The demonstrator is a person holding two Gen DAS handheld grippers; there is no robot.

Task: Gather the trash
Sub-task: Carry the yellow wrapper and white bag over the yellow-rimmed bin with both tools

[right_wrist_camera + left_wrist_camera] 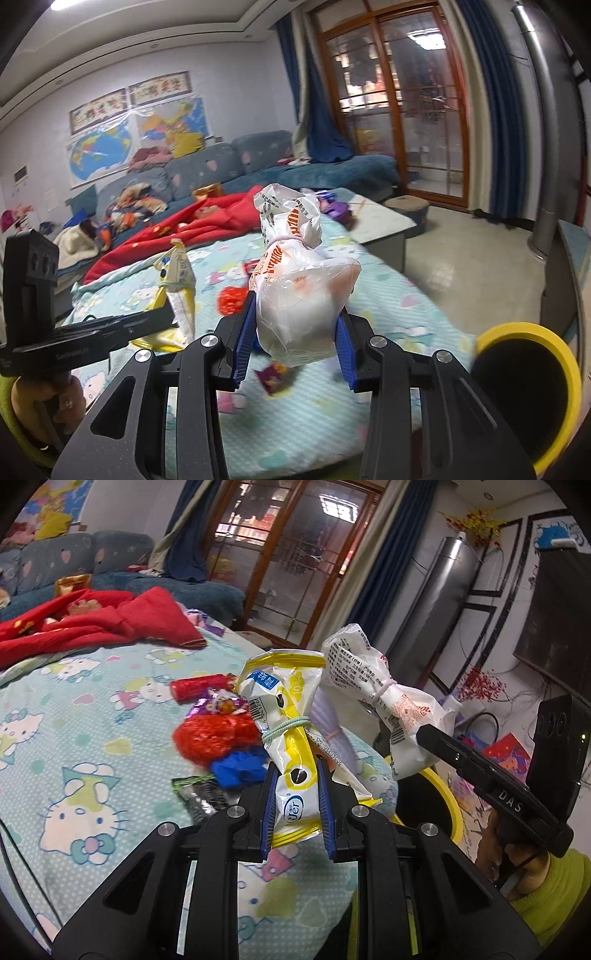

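1. Container: one yellow-rimmed bin point(524, 398) with a dark interior stands beside the bed's edge; nothing can be made out inside it. In the left wrist view its yellow rim point(448, 797) shows behind the held packet.
2. Left gripper point(297, 797): blue-padded fingers point(269, 805) are closed narrowly on one yellow-and-white snack packet point(291, 716), held above the bed. The packet is crumpled and tied at the waist with a pale green band.
3. Right gripper point(297, 332): fingers are clamped on one white plastic bag point(303, 295) with orange print, bulging below and cinched by a pale pink band. It is held clear of the bed, near the bin.
4. Held items count: two, one per gripper; in the left wrist view the white bag point(391, 701) sits just beside the yellow packet.
5. Loose trash on the Hello Kitty bedsheet point(85, 746), counted: one red tube wrapper point(199, 688), one purple foil wrapper point(218, 705), one red crinkled wad point(214, 738), one blue crumpled piece point(240, 771), one black-and-green sachet point(197, 795).
6. One red blanket point(96, 624) lies bunched at the bed's far end.
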